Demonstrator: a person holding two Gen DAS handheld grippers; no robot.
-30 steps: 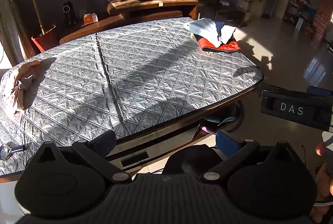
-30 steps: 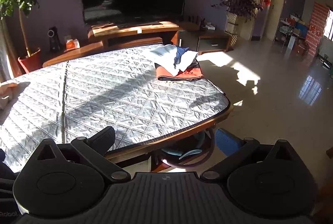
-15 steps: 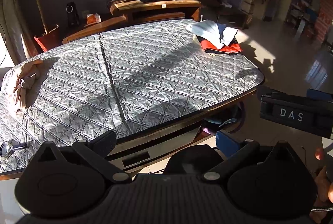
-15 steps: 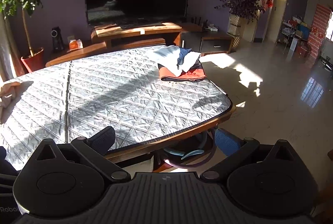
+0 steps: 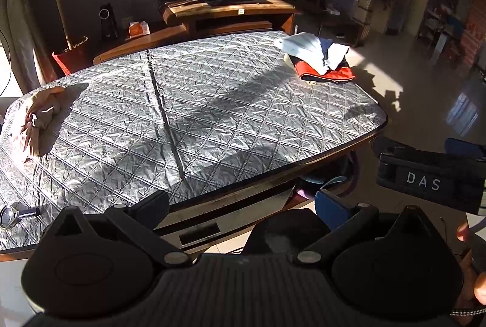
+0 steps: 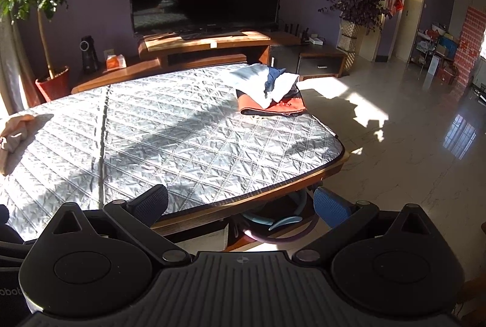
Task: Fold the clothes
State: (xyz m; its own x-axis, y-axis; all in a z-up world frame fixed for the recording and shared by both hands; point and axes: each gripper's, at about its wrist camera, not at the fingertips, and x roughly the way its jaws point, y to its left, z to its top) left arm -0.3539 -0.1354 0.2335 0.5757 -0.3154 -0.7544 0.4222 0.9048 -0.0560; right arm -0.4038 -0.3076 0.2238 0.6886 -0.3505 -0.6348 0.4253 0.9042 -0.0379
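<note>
Now slightly nearer the clothes pile (image 5: pixel 319 59).

A crumpled beige garment (image 5: pixel 35 122) lies apart from a white-and-red clothes pile (image 5: pixel 320 61).

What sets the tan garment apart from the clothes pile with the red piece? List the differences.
The tan garment is a single crumpled piece at the table's left edge; the clothes pile stacks several pieces at the far right corner. The garment is one pale colour; the pile mixes white, navy and red. Both rest on the quilted cover, untouched by either gripper.
</note>
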